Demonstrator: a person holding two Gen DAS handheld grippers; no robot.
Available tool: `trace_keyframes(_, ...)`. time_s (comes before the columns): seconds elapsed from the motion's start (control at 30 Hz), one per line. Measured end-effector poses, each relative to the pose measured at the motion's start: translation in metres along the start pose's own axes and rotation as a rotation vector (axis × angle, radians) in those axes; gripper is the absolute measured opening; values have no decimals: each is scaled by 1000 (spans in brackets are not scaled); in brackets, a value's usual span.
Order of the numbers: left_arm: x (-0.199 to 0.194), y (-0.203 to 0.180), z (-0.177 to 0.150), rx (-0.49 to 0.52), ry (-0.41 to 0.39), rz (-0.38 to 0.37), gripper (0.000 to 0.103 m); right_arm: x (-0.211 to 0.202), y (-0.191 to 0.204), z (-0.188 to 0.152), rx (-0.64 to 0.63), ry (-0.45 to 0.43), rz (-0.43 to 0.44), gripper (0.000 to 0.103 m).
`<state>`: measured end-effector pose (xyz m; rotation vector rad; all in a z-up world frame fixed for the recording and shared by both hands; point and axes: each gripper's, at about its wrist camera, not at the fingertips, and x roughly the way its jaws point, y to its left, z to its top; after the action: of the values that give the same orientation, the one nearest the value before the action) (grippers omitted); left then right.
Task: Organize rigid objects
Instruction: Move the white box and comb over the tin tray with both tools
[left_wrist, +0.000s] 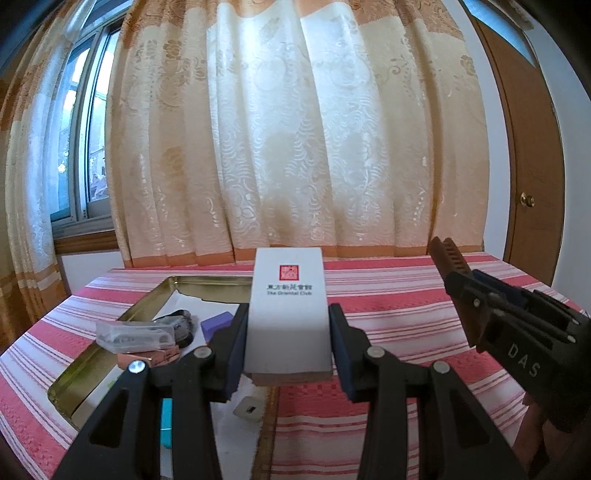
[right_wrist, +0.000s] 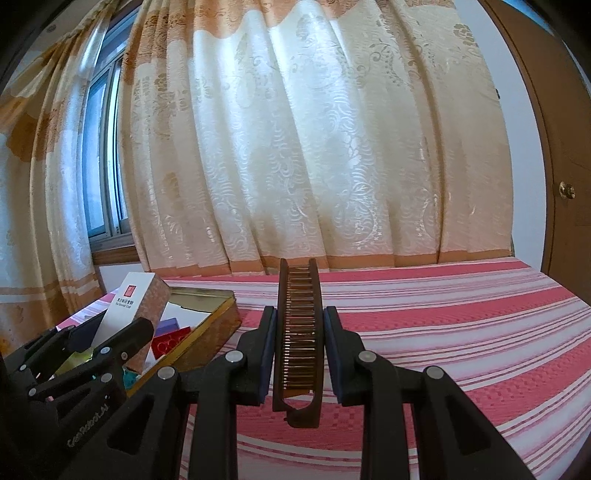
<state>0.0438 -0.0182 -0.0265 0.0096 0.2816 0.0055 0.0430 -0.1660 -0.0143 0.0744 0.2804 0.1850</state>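
Observation:
My left gripper (left_wrist: 288, 321) is shut on a white rectangular box (left_wrist: 288, 295) with a red seal and printed lettering, held above the right edge of an open gold tin (left_wrist: 147, 302). In the right wrist view the same box (right_wrist: 125, 310) shows at the left over the tin (right_wrist: 218, 325). My right gripper (right_wrist: 299, 328) is shut on a dark brown folded comb (right_wrist: 298, 332) with metal teeth, held above the striped cloth. The left wrist view shows that comb (left_wrist: 448, 258) sticking out of the right gripper at the right.
The tin holds a clear plastic packet (left_wrist: 135, 334), a purple block (left_wrist: 218, 319), a pink item (left_wrist: 147, 358), a turquoise piece (left_wrist: 166, 421) and a red packet (right_wrist: 170, 341). A red and white striped cloth (right_wrist: 461, 325) covers the table. Curtains (right_wrist: 314, 147) hang behind; a wooden door (left_wrist: 528, 166) stands right.

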Motion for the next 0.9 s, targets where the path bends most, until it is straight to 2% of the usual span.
trace_keyframes(0.9, -7, 41, -2, -40, -21, 60, 41, 5, 46, -4, -71, 10, 69, 28)
